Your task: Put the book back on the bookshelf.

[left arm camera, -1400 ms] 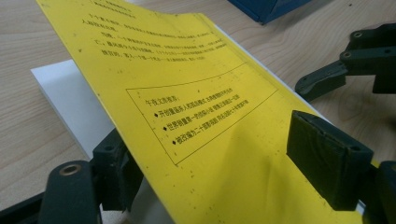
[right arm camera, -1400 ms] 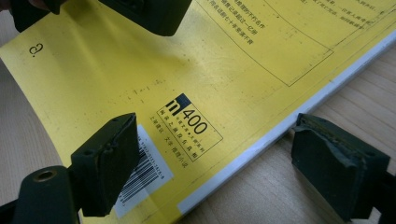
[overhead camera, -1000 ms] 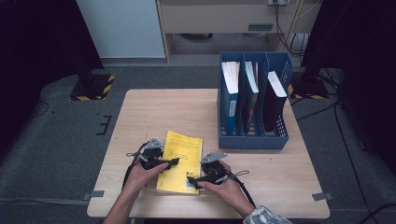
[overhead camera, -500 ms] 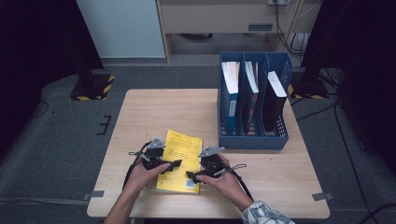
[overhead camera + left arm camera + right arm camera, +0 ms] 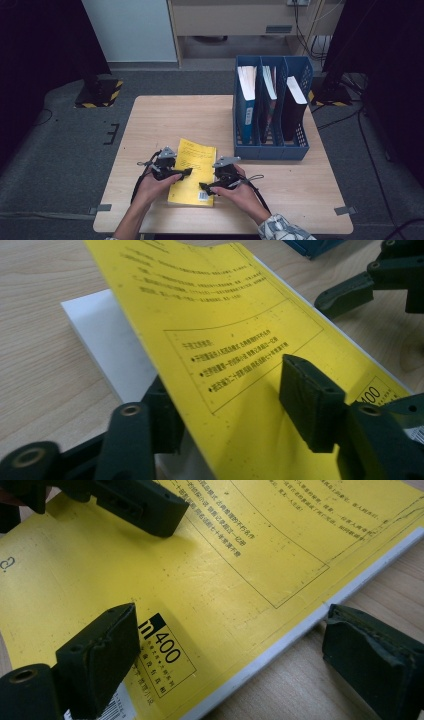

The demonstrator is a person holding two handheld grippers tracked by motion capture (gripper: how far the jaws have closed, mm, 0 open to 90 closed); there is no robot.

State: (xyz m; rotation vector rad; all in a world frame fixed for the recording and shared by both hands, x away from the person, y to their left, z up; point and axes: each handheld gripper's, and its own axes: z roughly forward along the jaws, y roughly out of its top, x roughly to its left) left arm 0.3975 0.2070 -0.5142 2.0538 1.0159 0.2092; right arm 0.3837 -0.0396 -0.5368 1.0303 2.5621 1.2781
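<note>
A: Nudged in a touch since a second ago, on the left gripper (image 5: 186,172) side, further over the left edge of the yellow book (image 5: 192,170). Noticed?

B: Noticed. Slipped one jaw under the top cover (image 5: 225,330) and kept the other above it. Held apart, not clamped. Simply propped the cover on the lower jaw, clear of the white page (image 5: 107,340) beneath.

A: Why so?

B: Probably to peel the cover up from the page block and get a purchase on it, with the book otherwise lying flat on the wooden table (image 5: 160,115), near the front edge, between both hands.

A: And further right?

B: Set the right gripper (image 5: 203,186) astride the book's right edge, by the barcode corner. Spread wide too: planted one jaw over the yellow cover, the other out over bare wood. Grasped nothing.

A: For steadying, maybe?

B: Seemed so. Placed to pin or pinch that edge, so as to stop the book sliding during any lifting on the left. Only a guess.

A: And at the far right?

B: Parked the blue file rack (image 5: 270,150) apart from the book, toward the table's back right, loaded upright with folders in its three slots. Looked like a likely home for the book, though couldn't say for sure.
</note>
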